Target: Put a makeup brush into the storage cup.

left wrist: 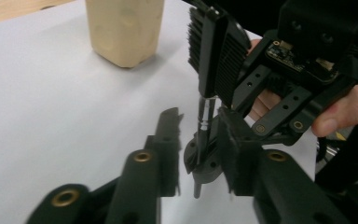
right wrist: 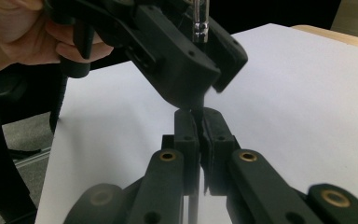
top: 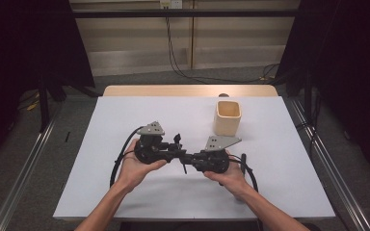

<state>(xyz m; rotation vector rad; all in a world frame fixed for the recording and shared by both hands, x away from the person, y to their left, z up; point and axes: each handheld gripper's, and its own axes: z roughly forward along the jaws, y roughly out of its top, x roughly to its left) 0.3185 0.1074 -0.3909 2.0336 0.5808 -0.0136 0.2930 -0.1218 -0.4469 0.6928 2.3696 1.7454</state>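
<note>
1. the two grippers meet nose to nose over the near middle of the white surface, with a thin dark pen standing roughly upright between them
2. the right gripper has its jaws together, clamped on the pen; in the right gripper view the shaft runs down through the narrow slit between the pads
3. the left gripper has its jaws apart around the same pen; in the left gripper view there is a clear gap on the 9 o'clock side, while contact on the 3 o'clock side cannot be told
4. this looks like a handover of the pen, so one grip should stay firm until the other is fully clear
5. draw the left gripper straight back along its own line, without sweeping sideways, so a pad does not drag the pen crooked
6. keep the right hand steady and the pen vertical
7. the beige cup stands open at about 1 o'clock from the grippers, well apart; it seems the likely place for the pen, so lift before moving across
</note>
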